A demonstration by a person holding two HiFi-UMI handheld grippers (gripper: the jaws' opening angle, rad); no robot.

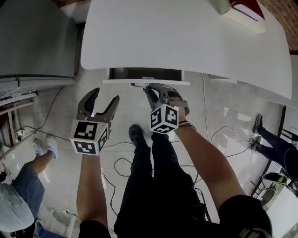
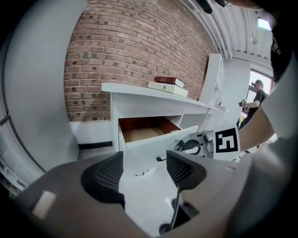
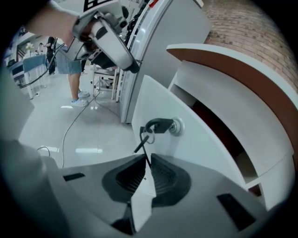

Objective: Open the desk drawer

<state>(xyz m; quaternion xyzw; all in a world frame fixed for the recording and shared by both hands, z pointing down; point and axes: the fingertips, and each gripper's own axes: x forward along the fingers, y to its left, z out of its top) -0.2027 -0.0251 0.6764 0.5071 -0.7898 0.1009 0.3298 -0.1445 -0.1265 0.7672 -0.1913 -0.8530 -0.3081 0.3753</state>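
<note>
The white desk (image 1: pixel 186 32) fills the top of the head view, with its drawer (image 1: pixel 146 82) pulled partly out below the front edge. The left gripper view shows the same drawer (image 2: pixel 153 139) with its brown inside bare. A black key (image 3: pixel 160 125) sits in the drawer front's lock, with a ring and a second key hanging from it. My right gripper (image 1: pixel 150 89) is at the drawer front, its jaws (image 3: pixel 146 160) shut on a thin dark cord that runs down from the key ring. My left gripper (image 1: pixel 101 104) hangs open to the left of the drawer, nothing between its fingers (image 2: pixel 144 174).
Two books (image 1: pixel 242 11) lie on the desk's far right. A grey cabinet (image 1: pixel 37 42) stands left of the desk. Cables (image 1: pixel 121 162) trail over the pale floor. One person stands at the lower left (image 1: pixel 18 195), and another's legs (image 1: pixel 274 144) show at the right.
</note>
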